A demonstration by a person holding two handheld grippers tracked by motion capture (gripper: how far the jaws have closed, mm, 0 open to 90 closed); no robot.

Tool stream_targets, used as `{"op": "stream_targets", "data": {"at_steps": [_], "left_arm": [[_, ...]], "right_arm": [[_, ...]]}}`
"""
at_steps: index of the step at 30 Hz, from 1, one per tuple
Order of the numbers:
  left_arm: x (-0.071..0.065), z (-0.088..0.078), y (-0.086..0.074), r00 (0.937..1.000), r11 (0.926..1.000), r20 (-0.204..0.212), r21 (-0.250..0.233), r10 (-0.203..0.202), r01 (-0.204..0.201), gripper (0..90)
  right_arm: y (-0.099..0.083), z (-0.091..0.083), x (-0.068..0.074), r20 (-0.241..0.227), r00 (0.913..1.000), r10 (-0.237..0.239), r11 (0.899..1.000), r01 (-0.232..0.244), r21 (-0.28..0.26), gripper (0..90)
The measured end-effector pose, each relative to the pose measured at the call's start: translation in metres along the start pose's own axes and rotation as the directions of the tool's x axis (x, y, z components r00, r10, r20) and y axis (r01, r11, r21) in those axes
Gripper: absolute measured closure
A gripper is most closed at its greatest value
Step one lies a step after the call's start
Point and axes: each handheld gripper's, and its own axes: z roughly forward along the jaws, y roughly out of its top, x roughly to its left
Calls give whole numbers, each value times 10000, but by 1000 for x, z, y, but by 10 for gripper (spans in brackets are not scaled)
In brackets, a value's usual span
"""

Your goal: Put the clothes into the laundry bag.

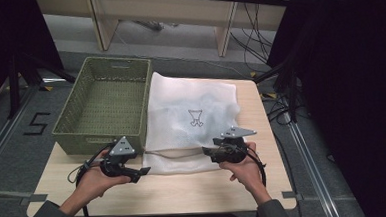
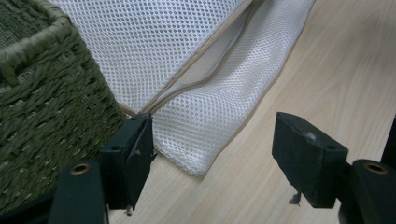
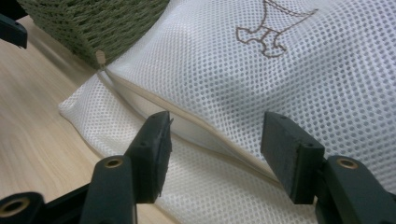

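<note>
Grippers first: the left gripper (image 2: 212,154) has its jaws spread wide and holds nothing. Between the jaws lies the near left corner of a white mesh laundry bag with a beige zipper line (image 2: 196,70); one jaw sits just beside the bag edge, the other is well apart over bare wood. Just beyond that first jaw stands the olive-green woven rectangular basket (image 2: 42,98), close against the bag.

The right gripper (image 3: 215,149) is likewise spread and empty. Its jaws straddle the beige zipper seam (image 3: 187,122), which runs on toward the pull tab (image 3: 99,57) near the basket corner. Farther out, the bag panel carries a small brown stitched emblem (image 3: 267,32).

In the high view, both grippers work the near edge of the bag, which lies flat on the light wooden table (image 1: 185,191), basket at its left.

Probable faults:
- Closing the left gripper here may catch only one mesh layer, or snag the basket weave, given the small clearance.
- Closing the right gripper across the seam may pinch both layers together, keeping the opening shut.
- Thin mesh may slip from a shallow grip.
</note>
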Motion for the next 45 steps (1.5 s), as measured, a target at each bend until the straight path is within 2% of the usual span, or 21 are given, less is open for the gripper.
{"op": "stream_targets", "data": {"at_steps": [7, 8, 9, 11, 16, 17, 20, 22, 23, 24, 25, 28, 29, 30, 31, 32, 33, 35, 38, 42, 45], "left_arm": [[1, -4, -2, 9998, 9998, -157, -132, -128, 125, 290], [3, -4, -2, 9999, 9998, -104, -179, 58, -60, 289], [2, -5, -3, 9998, 9997, -134, -234, -116, 112, 287], [3, -7, -4, 9998, 9995, -159, -297, -148, 144, 280], [6, -11, -7, 9993, 9986, -210, -438, -322, 312, 246], [6, -11, -7, 9991, 9980, -132, -503, -392, 385, 234], [5, -13, -9, 9971, 9942, -92, -772, -758, 749, 192], [7, -15, -10, 9979, 9956, -110, -688, -644, 635, 162], [6, -16, -10, 9969, 9939, -123, -800, -778, 766, 152], [6, -17, -12, 9985, 9955, -72, -789, -540, 533, 151], [5, -17, -13, 9981, 9942, -67, -896, -606, 598, 150], [4, -20, -16, 9987, 9960, -138, -757, -486, 474, 150], [3, -19, -16, 9978, 9940, -91, -886, -652, 642, 150], [2, -19, -17, 9976, 9940, -75, -859, -689, 680, 150], [2, -20, -18, 9989, 9959, -80, -778, -467, 460, 151], [1, -21, -19, 9991, 9965, -73, -730, -420, 413, 154], [0, -21, -20, 9989, 9967, -64, -665, -470, 465, 155], [-3, -21, -21, 9992, 9970, -69, -672, -397, 392, 155], [-8, -20, -22, 9992, 9970, 6, -665, -402, 401, 154], [-12, -20, -23, 9998, 9987, 139, -497, -134, 141, 154], [-14, -20, -24, 9999, 9992, 121, -385, -102, 106, 154]], "right_arm": [[-4, -7, -5, -109, 9984, 550, 9978, -553, -378, 406], [-5, -8, -5, -162, 9973, 723, 9963, -730, -457, 403], [-5, -10, -7, 68, 9994, 341, 9980, -337, -526, 400], [-6, -13, -5, -192, 9963, 840, 9954, -847, -439, 393], [-12, -18, -5, -480, 9899, 1335, 9890, -1362, -578, 375], [-13, -19, -8, -434, 9929, 1109, 9914, -1136, -654, 370], [-16, -22, -5, -557, 9855, 1601, 9851, -1632, -549, 357], [-18, -24, -6, -585, 9890, 1358, 9876, -1398, -710, 351], [-19, -26, -2, -751, 9818, 1742, 9822, -1787, -580, 346], [-20, -26, -4, -664, 9881, 1386, 9864, -1437, -797, 339], [-21, -28, -1, -791, 9827, 1676, 9832, -1725, -600, 332], [-25, -31, -1, -777, 9868, 1422, 9865, -1478, -707, 327], [-26, -31, -1, -673, 9888, 1332, 9871, -1384, -802, 323], [-27, -33, 3, -782, 9821, 1712, 9817, -1768, -712, 321], [-29, -34, 2, -646, 9889, 1341, 9874, -1389, -763, 320], [-30, -36, 5, -806, 9832, 1638, 9838, -1688, -602, 318], [-32, -36, 3, -699, 9890, 1300, 9880, -1352, -751, 317], [-35, -38, 7, -669, 9859, 1537, 9859, -1575, -569, 316], [-38, -43, 7, -556, 9913, 1197, 9912, -1224, -495, 311], [-44, -47, 9, -510, 9863, 1567, 9864, -1589, -422, 307], [-47, -50, 8, -475, 9899, 1338, 9900, -1356, -376, 304]]}}
